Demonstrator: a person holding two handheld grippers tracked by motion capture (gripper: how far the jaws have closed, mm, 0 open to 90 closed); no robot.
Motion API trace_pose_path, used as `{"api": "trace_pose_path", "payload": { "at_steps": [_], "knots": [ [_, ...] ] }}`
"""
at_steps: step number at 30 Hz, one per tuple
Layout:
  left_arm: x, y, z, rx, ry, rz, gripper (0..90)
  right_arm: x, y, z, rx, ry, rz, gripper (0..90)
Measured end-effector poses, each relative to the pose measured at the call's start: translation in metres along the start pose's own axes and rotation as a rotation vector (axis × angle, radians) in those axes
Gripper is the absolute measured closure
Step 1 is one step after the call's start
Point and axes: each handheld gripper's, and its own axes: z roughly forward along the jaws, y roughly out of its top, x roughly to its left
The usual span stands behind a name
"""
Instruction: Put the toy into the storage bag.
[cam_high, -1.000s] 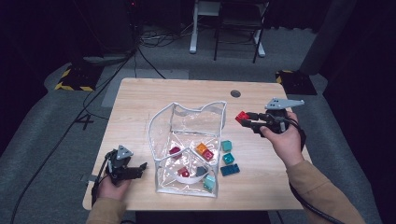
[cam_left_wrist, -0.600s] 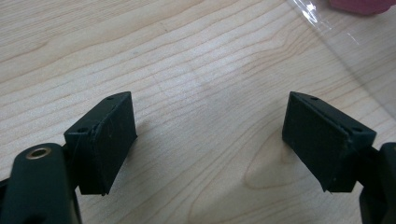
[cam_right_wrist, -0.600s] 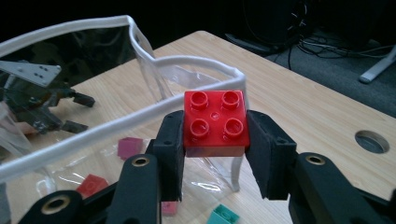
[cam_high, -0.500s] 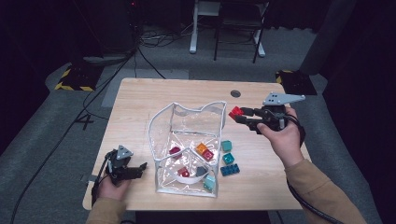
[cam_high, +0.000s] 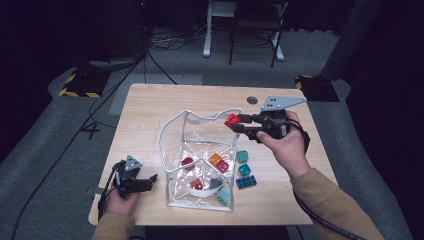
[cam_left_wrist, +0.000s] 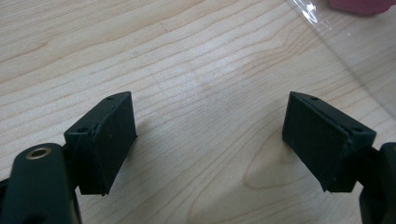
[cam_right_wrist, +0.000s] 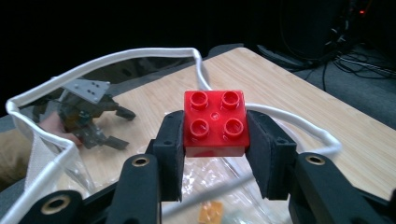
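I can't read any words, numbers or brand names here. The red block (cam_right_wrist: 215, 122) has only plain round bumps on top, with no letters I can make out. The wooden table (cam_high: 150, 115) has no writing. The yellow and black stripes (cam_high: 80, 93) on the floor are a warning mark, but they hold no words.

Red 4-stud brick (cam_right_wrist: 215, 122) upright; above clear bag's (cam_high: 200, 150) rim
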Motion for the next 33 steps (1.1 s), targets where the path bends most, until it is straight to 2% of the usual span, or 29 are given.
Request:
{"api": "trace_pose_path", "payload": {
  "at_steps": [3, 14, 23, 33],
  "knots": [
    [0.000, 0.000, 0.000, 0.000, 0.000, 0.000, 17.8, 0.010, 0.007, 0.010, 0.006, 0.027, -0.016, 59.2],
    [0.000, 0.000, 0.000, 0.000, -0.001, 0.002, 17.7, 0.028, 0.016, 0.035, 0.010, 0.090, -0.034, 59.2],
    [0.000, 0.000, 0.000, 0.000, -0.001, 0.002, 17.7, 0.034, 0.015, 0.049, 0.036, 0.114, -0.034, 59.2],
    [0.000, 0.000, 0.000, 0.001, -0.001, 0.002, 17.7, 0.035, 0.004, 0.069, 0.106, 0.126, -0.013, 59.2]
  ]
}}
